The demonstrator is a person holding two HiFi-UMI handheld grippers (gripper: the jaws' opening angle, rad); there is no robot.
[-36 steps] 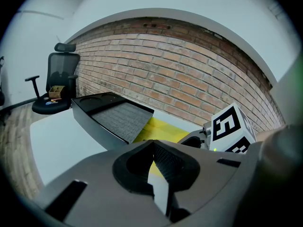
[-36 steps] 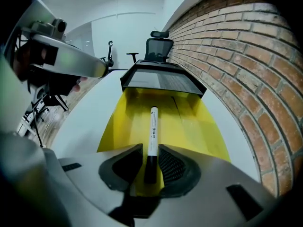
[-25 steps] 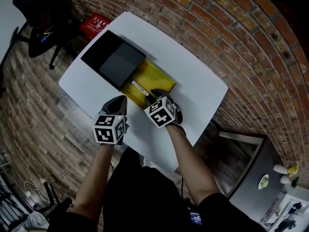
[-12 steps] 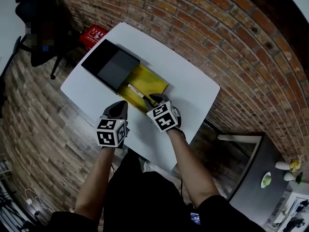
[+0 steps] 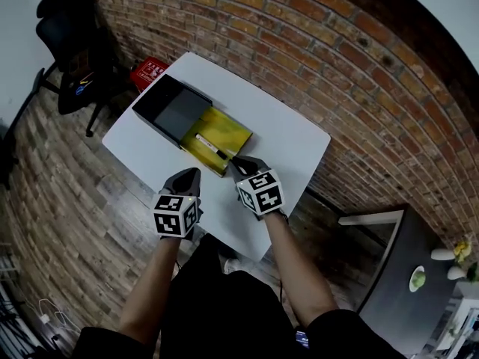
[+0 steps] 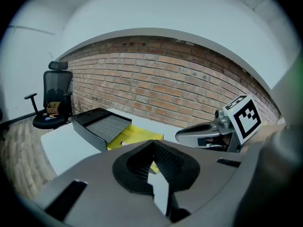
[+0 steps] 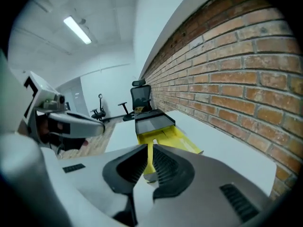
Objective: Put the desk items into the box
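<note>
**Small, covered and cropped parts of the desk scene**

In the head view the slim white item (image 5: 210, 146) in the yellow tray (image 5: 228, 129) is too small to name. At upper left, the print on the red case (image 5: 150, 72) is unreadable and the table (image 5: 284, 137) covers its lower side. The objects on the office chair (image 5: 71, 51) seat are too small to tell. The black box (image 5: 168, 107) covers the tray's far end. In the left gripper view the left gripper (image 6: 153, 143) body hides its near end.
</note>
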